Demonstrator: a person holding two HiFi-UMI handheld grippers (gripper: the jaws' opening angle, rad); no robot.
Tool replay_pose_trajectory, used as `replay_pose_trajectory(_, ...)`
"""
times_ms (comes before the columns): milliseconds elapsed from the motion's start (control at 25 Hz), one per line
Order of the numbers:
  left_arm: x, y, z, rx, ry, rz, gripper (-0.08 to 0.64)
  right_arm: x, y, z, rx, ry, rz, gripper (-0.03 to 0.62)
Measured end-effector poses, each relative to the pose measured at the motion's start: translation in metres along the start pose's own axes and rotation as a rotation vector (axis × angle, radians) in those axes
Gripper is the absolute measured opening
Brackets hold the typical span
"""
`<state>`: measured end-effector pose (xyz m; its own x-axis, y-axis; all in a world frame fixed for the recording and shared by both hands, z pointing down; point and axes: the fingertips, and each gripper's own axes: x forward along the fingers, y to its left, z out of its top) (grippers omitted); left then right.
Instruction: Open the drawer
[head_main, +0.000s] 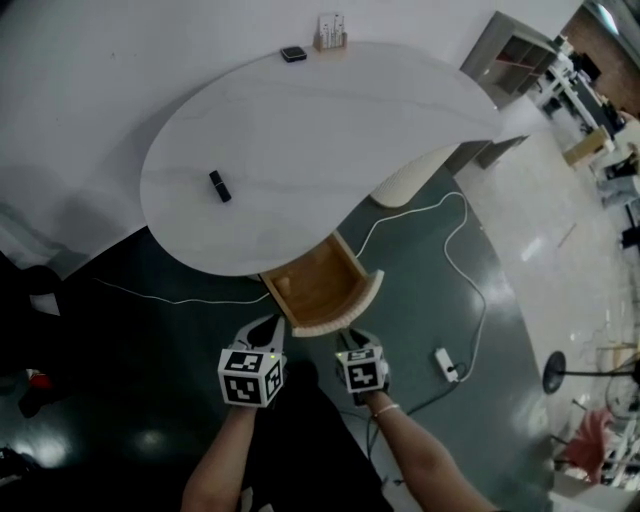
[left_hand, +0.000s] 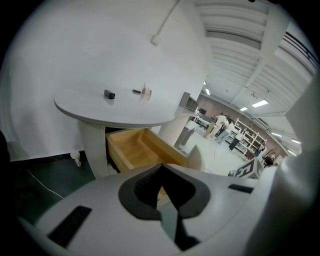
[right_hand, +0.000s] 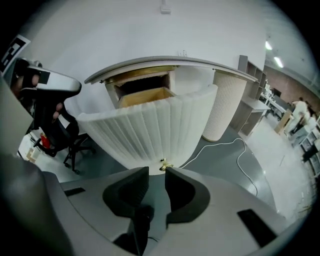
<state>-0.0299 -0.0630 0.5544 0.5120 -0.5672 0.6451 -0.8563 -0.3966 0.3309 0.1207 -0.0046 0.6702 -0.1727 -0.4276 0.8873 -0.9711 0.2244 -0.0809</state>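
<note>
The drawer (head_main: 283, 292) stands pulled well out from under the near edge of the white bench (head_main: 300, 140). Its pale wooden walls and floor show bare boards as far as the head view and the left gripper view reach. Its white fluted front (right_hand: 150, 135) faces the person, with a small brass knob (right_hand: 164, 164) at the lower edge. The right gripper (right_hand: 157, 170) points down at that knob. Its fingers stand narrowly apart with dark floor showing through the gap, and the knob sits just beyond the tips, not clamped between them. The left gripper (left_hand: 160, 167) hovers beside the drawer's left corner, its fingers closed together on nothing. On the bench, a small holder (head_main: 331, 33) at the far edge carries upright white pieces (too small to tell what). A flat black item (head_main: 293, 54) lies just beside it, and another small black object (head_main: 220, 186) lies well apart, nearer the left.
</note>
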Motion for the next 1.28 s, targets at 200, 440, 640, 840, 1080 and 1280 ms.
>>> replay_pose_trajectory(200, -0.002, 0.002, 0.006, 0.013, -0.002, 0.001, 0.003, -0.032, 0.005, 0.011, 0.056, -0.036, 0.020, 0.101)
replay_pose_trajectory(440, -0.008, 0.006, 0.013, 0.021, -0.002, 0.002, 0.003, -0.066, 0.001, 0.033, 0.115, -0.123, 0.027, 0.100)
replay_pose_trajectory(640, -0.017, 0.004, 0.030, 0.046, -0.026, 0.004, 0.003, -0.087, 0.000, 0.063, 0.120, -0.225, 0.034, 0.100)
replay_pose_trajectory(840, -0.032, 0.007, 0.050, 0.059, -0.066, 0.015, 0.003, -0.115, 0.005, 0.099, 0.114, -0.353, 0.049, 0.100)
replay_pose_trajectory(1080, -0.055, 0.011, 0.070, 0.058, -0.132, 0.032, 0.003, -0.152, 0.013, 0.131, 0.120, -0.472, 0.093, 0.086)
replay_pose_trajectory(1280, -0.072, 0.012, 0.083, 0.097, -0.177, 0.047, 0.003, -0.186, 0.015, 0.159, 0.100, -0.618, 0.087, 0.063)
